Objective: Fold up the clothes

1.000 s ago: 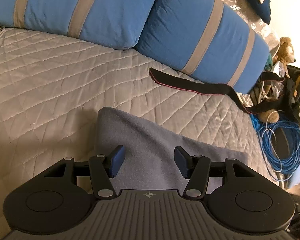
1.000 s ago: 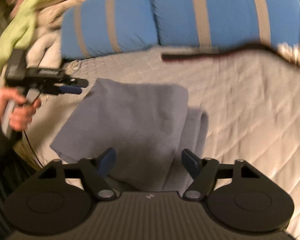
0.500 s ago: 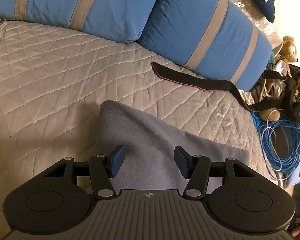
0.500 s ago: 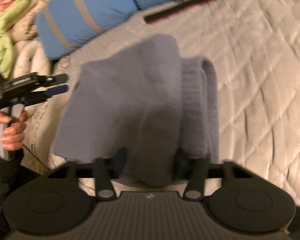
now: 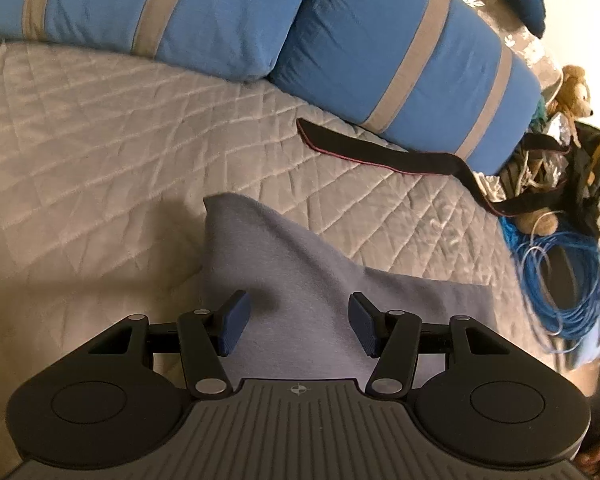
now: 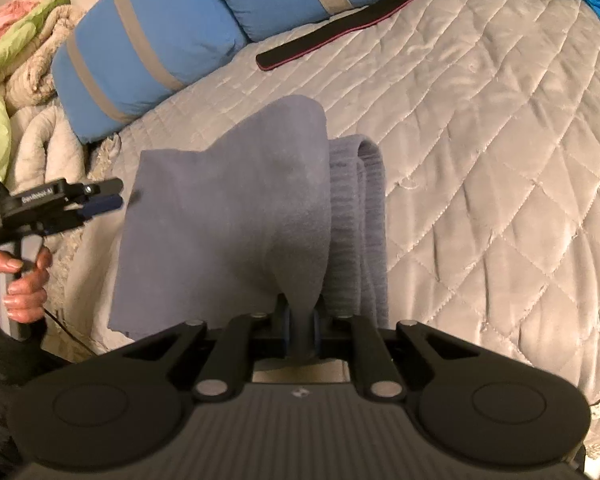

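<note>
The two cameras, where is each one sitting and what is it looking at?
Left wrist: on the left gripper, looking down at the grey cloth, quilt and pillows; its open fingers show.
Right wrist: on the right gripper, jaws closing on the cloth; the person's left hand shows.
Both see cloth, quilt, pillows, black strap.
</note>
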Tool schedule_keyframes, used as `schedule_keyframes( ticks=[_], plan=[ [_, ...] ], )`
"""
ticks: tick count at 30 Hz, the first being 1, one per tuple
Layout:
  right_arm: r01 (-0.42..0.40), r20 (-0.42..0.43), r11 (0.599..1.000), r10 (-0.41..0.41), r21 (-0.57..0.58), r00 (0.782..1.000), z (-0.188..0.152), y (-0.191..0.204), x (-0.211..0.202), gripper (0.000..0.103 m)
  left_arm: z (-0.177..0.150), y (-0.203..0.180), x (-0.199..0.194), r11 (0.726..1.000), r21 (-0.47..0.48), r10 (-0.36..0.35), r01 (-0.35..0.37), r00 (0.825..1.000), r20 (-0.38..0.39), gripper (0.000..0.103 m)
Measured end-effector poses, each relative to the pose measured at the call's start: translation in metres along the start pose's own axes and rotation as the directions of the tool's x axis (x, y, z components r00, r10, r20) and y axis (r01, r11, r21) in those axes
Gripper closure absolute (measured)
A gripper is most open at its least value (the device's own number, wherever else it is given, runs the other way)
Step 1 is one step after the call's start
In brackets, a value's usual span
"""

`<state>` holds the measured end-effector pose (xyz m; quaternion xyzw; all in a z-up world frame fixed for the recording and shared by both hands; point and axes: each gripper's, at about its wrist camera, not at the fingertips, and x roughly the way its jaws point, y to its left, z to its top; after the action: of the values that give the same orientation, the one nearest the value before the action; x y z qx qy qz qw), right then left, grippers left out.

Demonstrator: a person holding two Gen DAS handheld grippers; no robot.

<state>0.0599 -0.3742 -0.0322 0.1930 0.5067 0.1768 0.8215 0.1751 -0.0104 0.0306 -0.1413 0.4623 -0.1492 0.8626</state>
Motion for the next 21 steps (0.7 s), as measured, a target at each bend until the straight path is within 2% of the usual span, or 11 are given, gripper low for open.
schedule_keyframes(
  ticks=[2,4,7,10,13,18,21],
  plan=[
    [-0.004,0.013,0.999,0.004,-0.038,1.0,-0.001,0.004,0.001,0.084,-0.002,-0.007,-0.003,0.997,0.051,0.054,-0.055,0.998,0.025,0.05],
    [0.007,0.073,0.998,-0.002,-0.068,0.997,0.0,0.008,-0.005,0.057,-0.004,-0.014,-0.006,0.989,0.101,0.106,-0.111,0.993,0.053,0.05],
    [-0.004,0.185,0.996,0.02,-0.087,0.983,0.008,0.01,-0.014,0.037,-0.008,-0.026,-0.009,0.97,0.171,0.16,-0.172,0.984,0.084,0.05],
    [-0.017,0.278,0.998,0.034,-0.063,0.96,0.023,0.005,-0.017,0.032,-0.011,-0.035,-0.01,0.953,0.216,0.192,-0.211,0.976,0.107,0.05],
    [-0.054,0.336,0.998,0.054,-0.011,0.94,0.038,-0.006,-0.01,0.031,-0.015,-0.042,-0.012,0.94,0.249,0.208,-0.234,0.97,0.127,0.05],
    [-0.081,0.362,0.996,0.061,0.042,0.93,0.054,-0.017,0.015,0.03,-0.022,-0.05,-0.013,0.914,0.296,0.24,-0.279,0.957,0.16,0.05],
    [-0.085,0.366,0.995,0.062,0.048,0.929,0.058,-0.02,0.026,0.03,-0.027,-0.057,-0.012,0.885,0.334,0.274,-0.325,0.942,0.191,0.05]
  ],
)
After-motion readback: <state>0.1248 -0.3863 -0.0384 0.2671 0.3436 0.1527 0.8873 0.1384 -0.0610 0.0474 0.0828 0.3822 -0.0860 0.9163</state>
